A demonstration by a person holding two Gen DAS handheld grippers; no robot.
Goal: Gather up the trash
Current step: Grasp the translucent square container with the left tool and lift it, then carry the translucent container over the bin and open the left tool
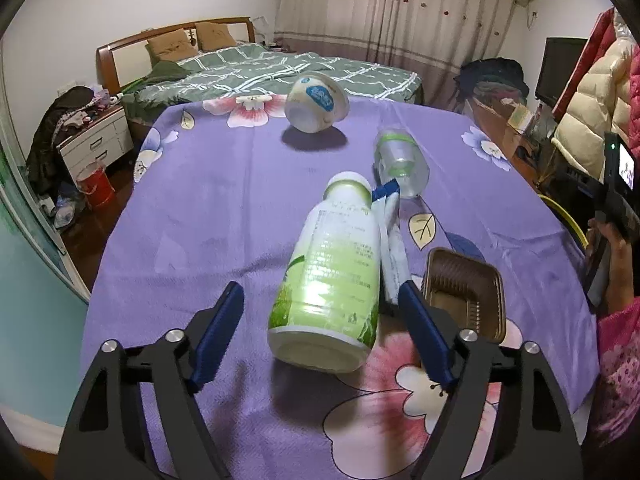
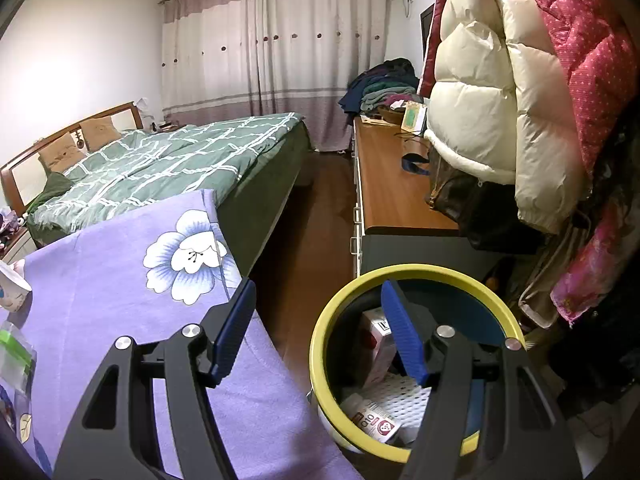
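1. Purple flowered tablecloth [image 1: 168,208] under my grippers.
2. Left gripper [image 1: 320,300] spread, bottle [image 1: 332,276] lying between pads, untouched.
3. Right gripper [image 2: 318,300] spread, empty, over yellow-rimmed bin [image 2: 332,308].
4. Further: tray [image 1: 468,292], jar [image 1: 400,160], cup [image 1: 316,102].

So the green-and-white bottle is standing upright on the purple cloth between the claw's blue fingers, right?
Not quite. The green-and-white bottle is lying on its side, not upright, on the purple cloth, between the left claw's blue fingers. The left wrist view shows it.
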